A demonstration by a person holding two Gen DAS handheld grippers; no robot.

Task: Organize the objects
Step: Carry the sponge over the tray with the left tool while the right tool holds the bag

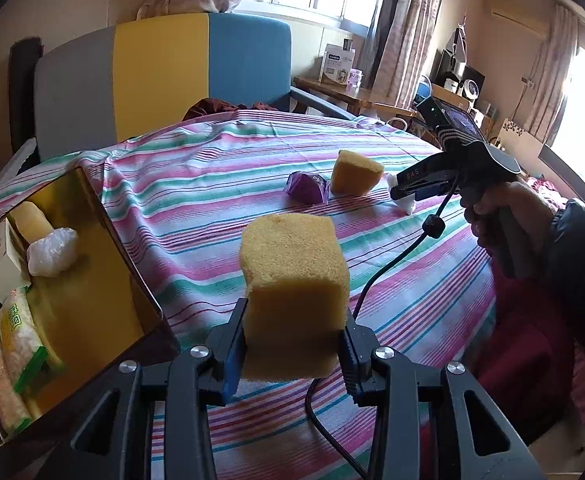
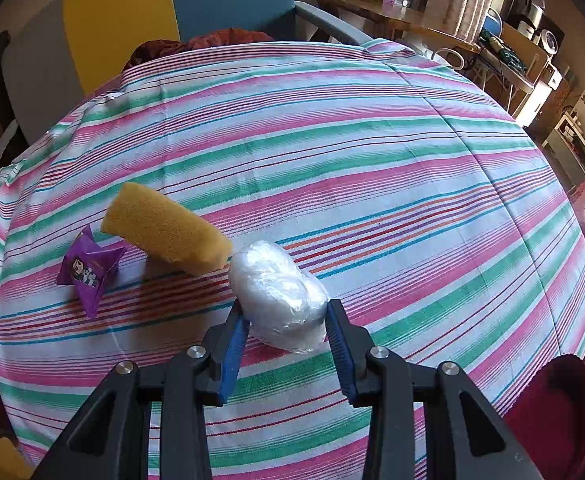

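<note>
Sponge (image 1: pixel 292 292) clamped in my left gripper (image 1: pixel 292 344), box (image 1: pixel 104 240) leftward; right gripper (image 2: pixel 286 316) pinching slick bundle (image 2: pixel 278 296). Risk: plastic slips out mid-lift.

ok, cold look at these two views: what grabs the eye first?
The yellow sponge block clamped in the left gripper, held above the striped tablecloth, dominates the left view. In the right view, the right gripper is shut on a clear plastic-wrapped bundle, with a second sponge and a purple packet just beyond. An open box of packaged items sits at left.
</note>
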